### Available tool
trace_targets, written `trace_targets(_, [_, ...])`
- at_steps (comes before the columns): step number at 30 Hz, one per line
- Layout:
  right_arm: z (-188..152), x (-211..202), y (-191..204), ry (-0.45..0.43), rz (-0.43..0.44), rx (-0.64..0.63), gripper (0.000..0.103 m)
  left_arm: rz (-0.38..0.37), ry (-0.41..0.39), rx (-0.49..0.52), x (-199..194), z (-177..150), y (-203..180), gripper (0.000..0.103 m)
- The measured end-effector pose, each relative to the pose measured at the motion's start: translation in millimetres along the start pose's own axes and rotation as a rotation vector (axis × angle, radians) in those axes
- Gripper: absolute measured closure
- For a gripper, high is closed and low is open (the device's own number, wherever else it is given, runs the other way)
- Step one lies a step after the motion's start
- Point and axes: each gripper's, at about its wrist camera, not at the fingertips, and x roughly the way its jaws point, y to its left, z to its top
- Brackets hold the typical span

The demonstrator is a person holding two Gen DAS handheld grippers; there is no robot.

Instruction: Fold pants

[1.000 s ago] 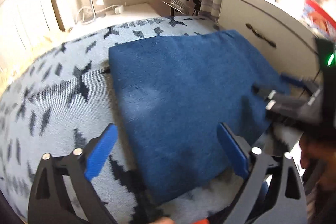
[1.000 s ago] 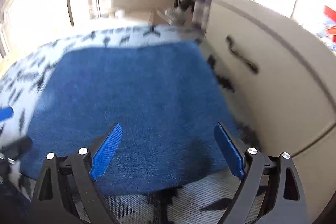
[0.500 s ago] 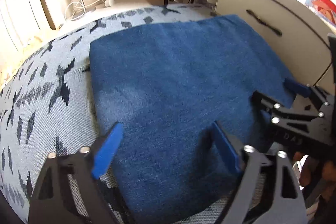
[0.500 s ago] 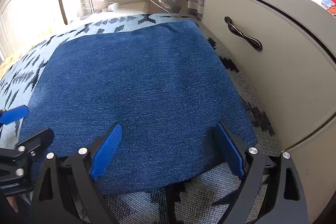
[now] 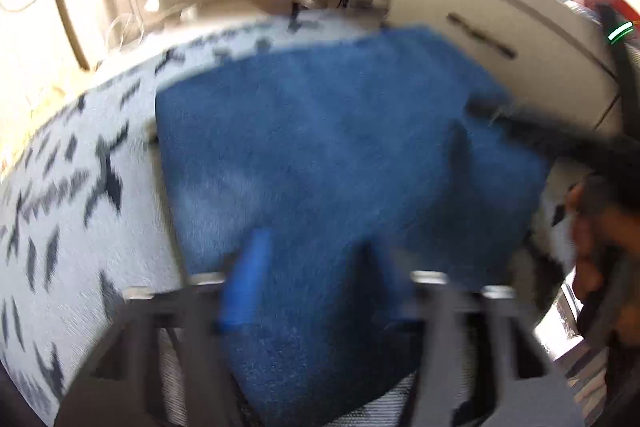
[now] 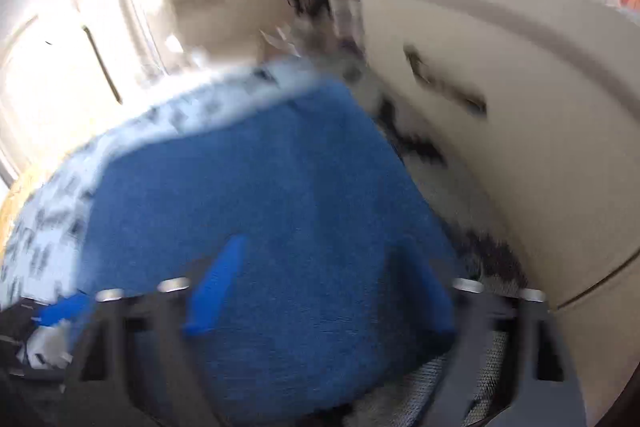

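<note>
Blurred view, but the blue pants (image 5: 328,163) lie flat as a folded rectangle on the patterned bed (image 5: 72,211). Left tool (image 5: 316,279) and right tool (image 6: 320,291) both hover over the near edge, jaws apart, gripping nothing. One more fold looks likely.

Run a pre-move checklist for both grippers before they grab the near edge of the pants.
1. Left gripper jaws open around the fabric: ok.
2. Right gripper jaws open: ok.
3. Pants lying flat on the patterned cover: ok; one corner near the right gripper looks raised.
4. Near hem between the jaws: cannot tell, views blurred.
5. Clearance from the cabinet: ok.
</note>
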Motion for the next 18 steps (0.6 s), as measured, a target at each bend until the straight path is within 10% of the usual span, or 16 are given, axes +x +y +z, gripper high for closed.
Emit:
trace_targets(7, [-17.0, -14.9, -16.1, -0.111, 0.064, 0.088, 0.045, -0.25, -0.131, 0.219, 27.4, 115.8, -21.6, 0.062])
trace_targets(18, [-27.6, -59.7, -50.8, -0.217, -0.015, 0.137, 0.025, -0.5, 0.153, 0.405, 159.5, 224.2, -73.1, 0.076])
